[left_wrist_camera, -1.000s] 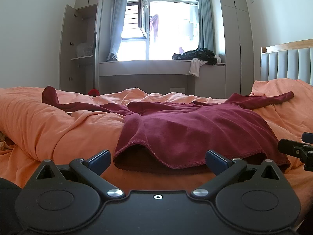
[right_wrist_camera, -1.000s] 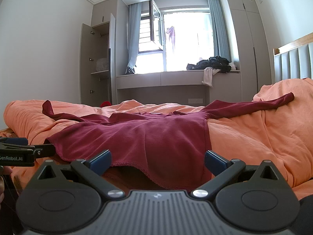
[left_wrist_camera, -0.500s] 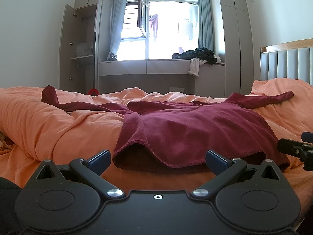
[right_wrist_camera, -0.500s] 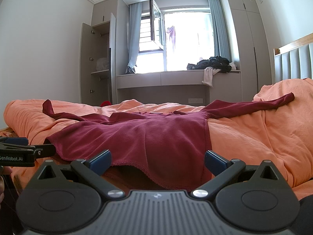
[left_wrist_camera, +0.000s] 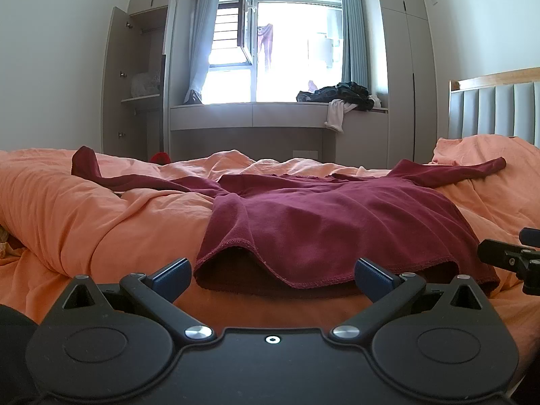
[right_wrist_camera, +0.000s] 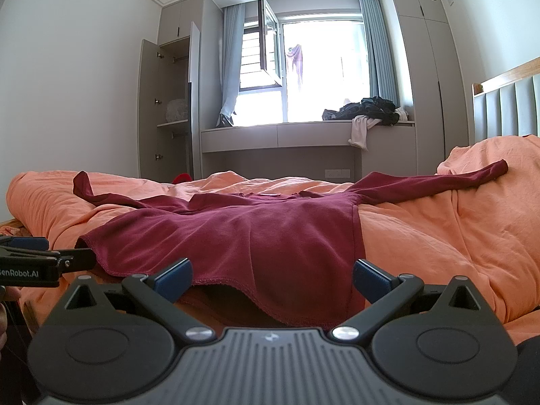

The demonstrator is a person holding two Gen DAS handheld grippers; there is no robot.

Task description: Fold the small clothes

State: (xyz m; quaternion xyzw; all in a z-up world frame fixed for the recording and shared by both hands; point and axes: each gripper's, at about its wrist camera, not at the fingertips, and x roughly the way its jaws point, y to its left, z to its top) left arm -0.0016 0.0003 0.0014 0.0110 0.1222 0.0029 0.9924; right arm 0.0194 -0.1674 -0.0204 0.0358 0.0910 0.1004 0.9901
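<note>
A dark red long-sleeved shirt (left_wrist_camera: pixel 324 222) lies spread flat on the orange bedcover (left_wrist_camera: pixel 84 216), hem towards me, sleeves stretched out left and right. It also shows in the right wrist view (right_wrist_camera: pixel 249 236). My left gripper (left_wrist_camera: pixel 273 275) is open and empty, low at the hem's left part. My right gripper (right_wrist_camera: pixel 273 275) is open and empty at the hem's right part. The right gripper shows at the right edge of the left wrist view (left_wrist_camera: pixel 513 260). The left gripper shows at the left edge of the right wrist view (right_wrist_camera: pixel 40 263).
A padded headboard (left_wrist_camera: pixel 496 108) stands at the right. Beyond the bed are a window bench (left_wrist_camera: pixel 263 114) with a heap of dark and white clothes (left_wrist_camera: pixel 341 98), an open wardrobe (left_wrist_camera: pixel 138 87) at the left and tall cupboards (left_wrist_camera: pixel 405 67) at the right.
</note>
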